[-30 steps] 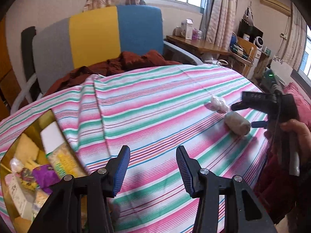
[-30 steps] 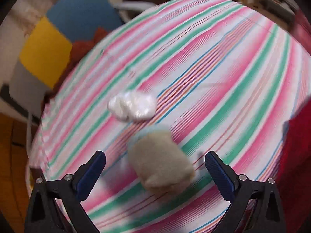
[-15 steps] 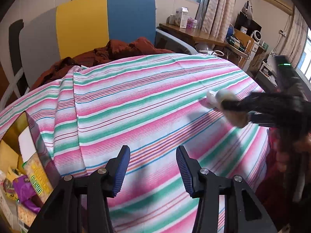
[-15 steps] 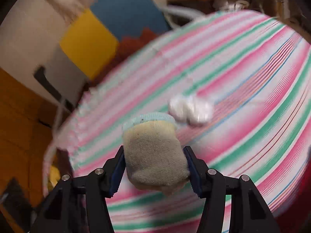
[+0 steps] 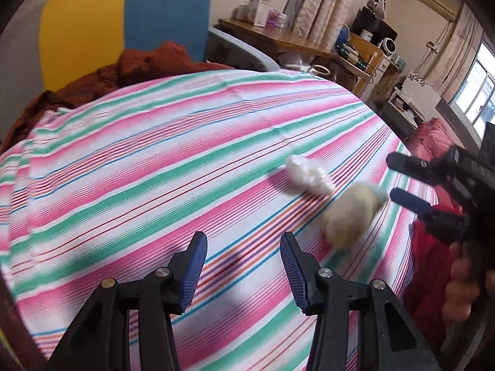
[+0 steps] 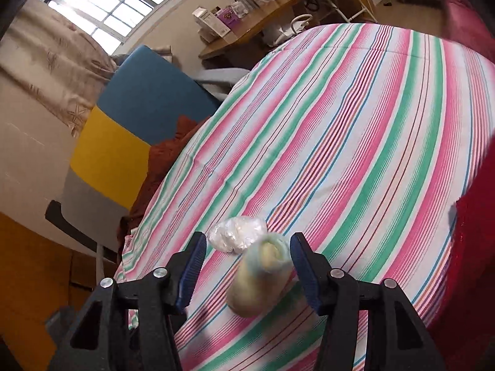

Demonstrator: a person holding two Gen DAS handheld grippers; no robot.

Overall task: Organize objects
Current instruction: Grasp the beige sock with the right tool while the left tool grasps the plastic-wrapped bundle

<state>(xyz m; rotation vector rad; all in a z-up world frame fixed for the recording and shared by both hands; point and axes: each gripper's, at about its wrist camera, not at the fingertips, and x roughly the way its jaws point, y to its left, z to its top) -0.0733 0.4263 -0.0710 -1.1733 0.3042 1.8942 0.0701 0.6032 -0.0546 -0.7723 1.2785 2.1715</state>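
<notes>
The rolled-up sock [image 6: 261, 275] is loose now. Half a second ago the right gripper [image 6: 246, 258] was squeezing it between its blue pads. Now those jaws stand wide apart and the sock sits in the gap, and it looks like it touches neither pad. It is blurry, so it is most likely dropping or rolling. In the right wrist view it is at 6 o'clock, low in the middle, with its pale blue cuff pointing away from the camera. In the left wrist view the sock [image 5: 351, 215] is at 3 o'clock on the striped cloth [image 5: 154, 170].

Just beside the sock, a bit farther from the right gripper, lies a scrunched clear plastic bag [image 6: 236, 233]. The two look to be touching or almost touching.

The left gripper [image 5: 243, 261] is about half open and holds nothing. It hangs over bare stripes, well apart from the sock.

Behind the cloth at 11 o'clock stands a chair with a yellow and blue back [image 5: 123, 21], with a rust-red blanket [image 5: 123, 71] bunched on it.

So the grab has come undone, and the sock is back on the cloth. It probably needs picking up again before it can be tidied away. No box shows in either view now.
</notes>
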